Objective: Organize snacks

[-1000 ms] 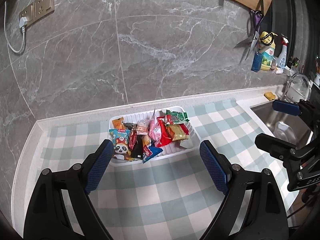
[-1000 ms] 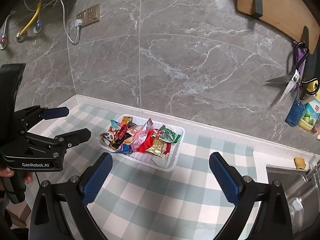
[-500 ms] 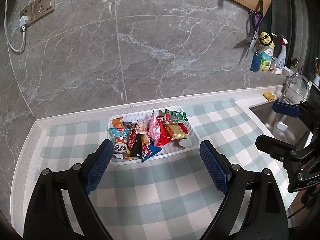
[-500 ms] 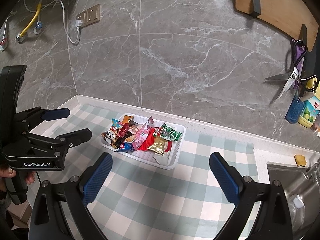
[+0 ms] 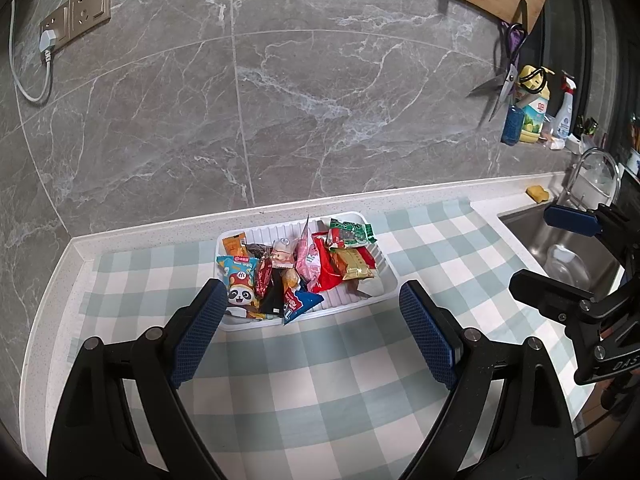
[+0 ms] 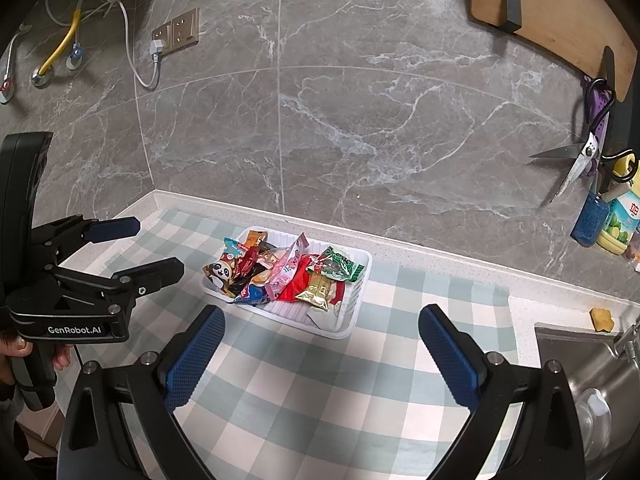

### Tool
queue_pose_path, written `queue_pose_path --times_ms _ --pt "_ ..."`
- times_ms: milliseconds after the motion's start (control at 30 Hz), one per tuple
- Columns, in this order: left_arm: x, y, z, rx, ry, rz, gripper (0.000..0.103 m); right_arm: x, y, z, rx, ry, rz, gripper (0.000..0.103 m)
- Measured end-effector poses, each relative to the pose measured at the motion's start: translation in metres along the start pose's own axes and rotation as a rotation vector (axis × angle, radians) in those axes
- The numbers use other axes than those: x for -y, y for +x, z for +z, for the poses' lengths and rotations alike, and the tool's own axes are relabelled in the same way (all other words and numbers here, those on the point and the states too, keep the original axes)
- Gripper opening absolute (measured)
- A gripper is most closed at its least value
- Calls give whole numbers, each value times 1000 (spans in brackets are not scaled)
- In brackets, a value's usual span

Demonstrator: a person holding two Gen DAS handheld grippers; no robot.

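A white ribbed tray (image 5: pixel 384 270) (image 6: pixel 360 280) sits on the checked cloth near the wall, filled with several snack packets: a panda packet (image 5: pixel 240 294) (image 6: pixel 218 271), a pink packet (image 5: pixel 307 258) (image 6: pixel 285 270), a red one (image 5: pixel 326 272), a gold one (image 5: pixel 352 266) (image 6: pixel 318 290) and a green one (image 5: pixel 350 232) (image 6: pixel 335 265). My left gripper (image 5: pixel 308 336) is open and empty, held above the cloth in front of the tray; it also shows in the right wrist view (image 6: pixel 138 248). My right gripper (image 6: pixel 320 352) is open and empty, likewise in front of the tray; it shows at the right of the left wrist view (image 5: pixel 560 256).
A steel sink (image 5: pixel 560 248) (image 6: pixel 592 380) with a tap lies to the right, a yellow sponge (image 6: pixel 602 319) at its corner. Scissors (image 6: pixel 576 160), bottles (image 5: pixel 532 116) and a cutting board (image 6: pixel 552 12) are at the grey marble wall. A wall socket (image 5: pixel 76 10) is upper left.
Both grippers have drawn slightly back and up from the tray, which looks a little smaller. Both stay open and empty. The snacks have not moved.
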State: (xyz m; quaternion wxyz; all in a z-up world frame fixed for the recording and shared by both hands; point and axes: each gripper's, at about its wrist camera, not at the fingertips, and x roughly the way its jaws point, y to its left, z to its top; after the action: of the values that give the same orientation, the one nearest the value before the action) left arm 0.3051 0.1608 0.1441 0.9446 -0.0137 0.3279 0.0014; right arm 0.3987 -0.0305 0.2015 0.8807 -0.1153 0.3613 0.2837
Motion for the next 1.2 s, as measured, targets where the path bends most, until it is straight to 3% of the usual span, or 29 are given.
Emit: queue_pose_path --times_ms 800,1200 --pt "1 -1 1 4 -1 -6 88 -4 0 0 1 4 2 100" --pt "7 -13 2 66 24 3 88 -5 0 0 -1 6 5 100"
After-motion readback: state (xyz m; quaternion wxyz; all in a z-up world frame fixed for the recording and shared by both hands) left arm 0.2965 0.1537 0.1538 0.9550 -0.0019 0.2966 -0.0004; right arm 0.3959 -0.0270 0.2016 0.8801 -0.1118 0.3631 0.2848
